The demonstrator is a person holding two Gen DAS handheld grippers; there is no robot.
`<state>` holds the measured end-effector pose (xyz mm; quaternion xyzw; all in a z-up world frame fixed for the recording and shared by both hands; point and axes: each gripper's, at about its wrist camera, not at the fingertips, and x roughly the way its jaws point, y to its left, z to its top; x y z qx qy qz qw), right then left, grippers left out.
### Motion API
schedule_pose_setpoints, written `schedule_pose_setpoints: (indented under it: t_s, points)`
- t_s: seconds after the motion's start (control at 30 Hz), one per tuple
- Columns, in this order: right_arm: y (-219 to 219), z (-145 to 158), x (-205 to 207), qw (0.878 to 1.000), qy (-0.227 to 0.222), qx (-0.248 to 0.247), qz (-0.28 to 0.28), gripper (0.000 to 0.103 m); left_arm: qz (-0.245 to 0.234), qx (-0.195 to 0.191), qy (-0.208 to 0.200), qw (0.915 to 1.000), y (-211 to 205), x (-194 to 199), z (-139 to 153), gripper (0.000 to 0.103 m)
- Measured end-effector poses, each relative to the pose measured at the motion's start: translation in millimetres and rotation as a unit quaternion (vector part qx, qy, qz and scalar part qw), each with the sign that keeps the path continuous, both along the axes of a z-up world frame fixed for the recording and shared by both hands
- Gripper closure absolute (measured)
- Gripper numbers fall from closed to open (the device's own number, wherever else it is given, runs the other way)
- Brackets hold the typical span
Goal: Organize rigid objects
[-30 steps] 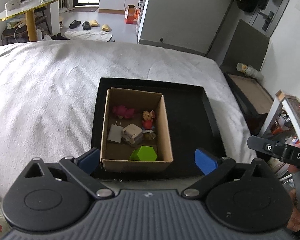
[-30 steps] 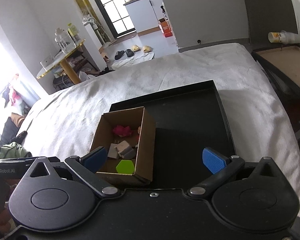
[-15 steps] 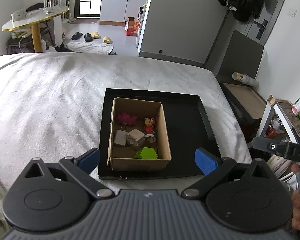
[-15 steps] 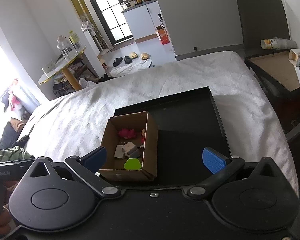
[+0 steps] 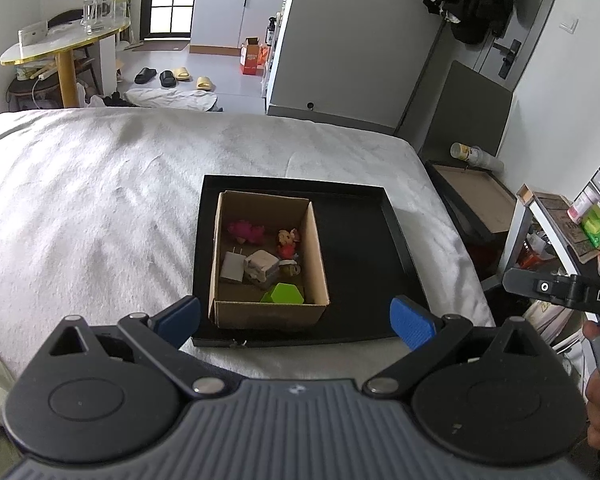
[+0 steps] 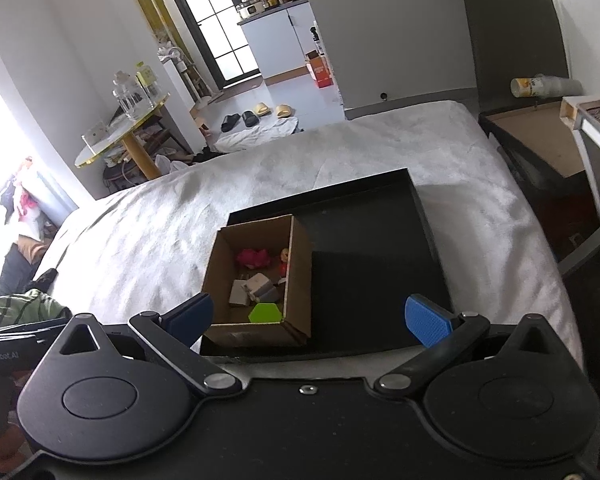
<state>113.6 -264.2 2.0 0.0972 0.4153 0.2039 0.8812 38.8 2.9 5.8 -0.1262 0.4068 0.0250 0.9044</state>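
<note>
Both the left gripper [image 5: 295, 316] and right gripper [image 6: 307, 316] hung wide open and empty just short of the cardboard box [image 5: 268, 312], whose small, light, stiff toys looked best pinched across flat sides.

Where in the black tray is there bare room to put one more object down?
The black tray is bare on its right half, between the cardboard box and the right rim. Inside the box it is crowded: pink toy, white charger, green block and others. Both grippers hang open, empty.
</note>
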Motion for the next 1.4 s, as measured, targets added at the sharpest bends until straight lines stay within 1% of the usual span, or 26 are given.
schedule_pose_setpoints:
  t_s: [0.23,0.4,0.63,0.73,1.4]
  points:
    - [-3.5,6.4,-11.0,1.0,0.0,-0.014,0.001,0.0,-0.008,0.01,0.003,0.9999,-7.9,-10.0,1.3,0.002]
    - [-0.1,10.1,-16.8,1.0,-0.003,-0.013,0.013,0.0,-0.01,0.014,0.005,0.9998,-9.5,-14.5,3.1,0.002]
    - [4.0,16.6,-22.2,1.0,-0.003,-0.013,0.024,0.0,0.0,0.023,0.002,0.9997,-5.9,-20.8,8.5,0.002]
    - [5.9,17.6,-22.8,1.0,-0.005,-0.014,0.027,0.0,0.002,0.034,-0.003,0.9994,-6.3,-23.3,11.9,0.002]
    - [9.8,21.9,-24.3,0.999,-0.013,-0.014,0.031,0.0,-0.003,0.032,-0.008,0.9994,-7.9,-24.7,15.2,0.002]
